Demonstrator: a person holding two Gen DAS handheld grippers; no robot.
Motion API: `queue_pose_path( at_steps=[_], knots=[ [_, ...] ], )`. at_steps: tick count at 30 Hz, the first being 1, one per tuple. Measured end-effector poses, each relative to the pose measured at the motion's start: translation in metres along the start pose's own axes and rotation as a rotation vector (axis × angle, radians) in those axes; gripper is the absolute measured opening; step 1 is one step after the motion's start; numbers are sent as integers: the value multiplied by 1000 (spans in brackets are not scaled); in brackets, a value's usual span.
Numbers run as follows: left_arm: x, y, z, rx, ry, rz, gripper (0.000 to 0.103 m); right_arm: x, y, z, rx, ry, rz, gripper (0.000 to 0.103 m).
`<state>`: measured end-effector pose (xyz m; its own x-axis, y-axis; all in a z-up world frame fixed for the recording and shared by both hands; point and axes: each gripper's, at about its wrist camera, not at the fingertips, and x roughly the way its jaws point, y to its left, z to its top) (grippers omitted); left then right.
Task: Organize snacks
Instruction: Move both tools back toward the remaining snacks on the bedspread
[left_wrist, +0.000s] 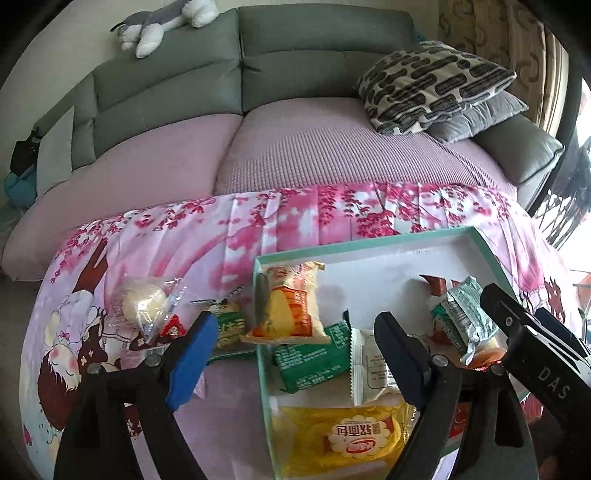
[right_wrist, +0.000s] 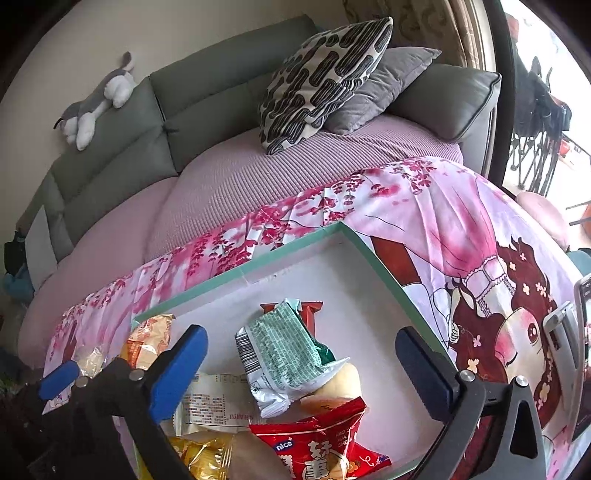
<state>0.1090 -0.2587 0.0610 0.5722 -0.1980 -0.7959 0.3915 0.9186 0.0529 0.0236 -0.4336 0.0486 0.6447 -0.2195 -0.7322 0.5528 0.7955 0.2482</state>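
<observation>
Left gripper (left_wrist: 295, 343), black arms, blue pads, silver rivets; right gripper (right_wrist: 301, 362), same black frame, blue pads, white "DAS" lettering.

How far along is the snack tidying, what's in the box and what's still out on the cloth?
Mostly done: the box holds the yellow bread pack, a green wafer pack, a white pack and a silver-green packet. The orange bread pack lies across its rim. Nothing is in hand: the left gripper and right gripper are open. Left: the clear-wrapped bun and a green packet on the cloth.
</observation>
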Motion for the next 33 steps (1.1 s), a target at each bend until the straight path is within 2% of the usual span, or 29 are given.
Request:
queue_pose_path(
  at_steps=[6, 11, 12, 14, 20, 33],
  knots=[
    [-6, 19, 3, -54, -22, 16, 87, -4, 5, 0, -11, -7, -4, 103],
    [-4, 55, 2, -169, -21, 117, 88, 1, 9, -2, -24, 18, -8, 103],
    [-2, 62, 0, -186, -12, 130, 89, 2, 11, -3, -27, 22, -9, 103],
    [4, 75, -3, -220, 9, 154, 100, 3, 16, -5, -40, 31, -6, 103],
    [5, 107, -14, -310, -1, 218, 101, 5, 46, -12, -128, 25, 27, 103],
    [-15, 191, -38, -503, -24, 239, 102, -1, 88, -20, -200, 4, 89, 103]
  ],
)
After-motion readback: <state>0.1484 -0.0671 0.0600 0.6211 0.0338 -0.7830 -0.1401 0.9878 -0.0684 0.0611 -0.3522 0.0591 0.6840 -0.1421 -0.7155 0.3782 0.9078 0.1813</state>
